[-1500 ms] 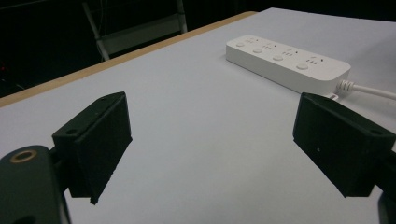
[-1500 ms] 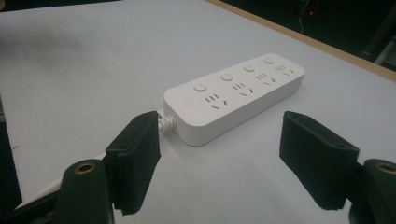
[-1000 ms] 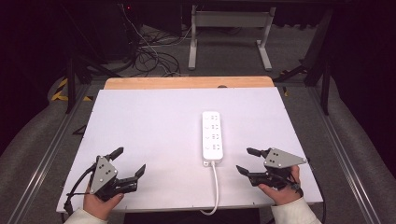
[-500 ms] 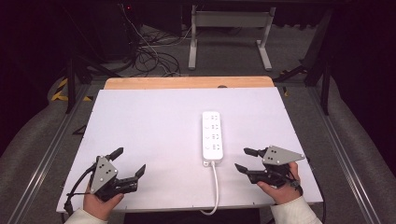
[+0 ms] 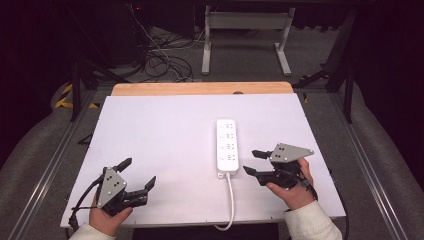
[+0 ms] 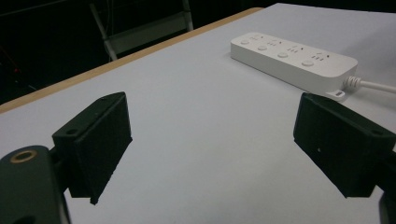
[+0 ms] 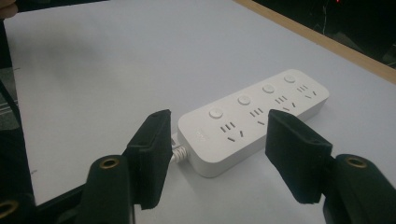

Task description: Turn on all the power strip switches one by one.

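Lying flat on the white table, a white power strip sits just ahead of the right gripper, its long side running away from the person toward the table's far wooden edge. The strip carries four socket groups, each with a round button beside it, clear in the right gripper view. Its white cord leaves the near end, right beside this gripper's jaws, and runs back past the person's right hand to the near table edge, where it drops over.

The right gripper's two black jaws stand spread apart with nothing between them; they point at the strip's near end, close to it but not touching. In the right gripper view the strip's near corner and the ribbed start of the cord show in the gap between the jaws. A grey three-cornered plate tops this gripper.

Well off to the strip's other side, near the table's front corner, the left gripper is held in the person's left hand. Its jaws are also spread wide and empty, above bare table. From the left gripper view the power strip lies far ahead and to the right of those jaws, well apart from them.

Beyond the table, a tangle of cables lies on the floor beside a grey metal frame.
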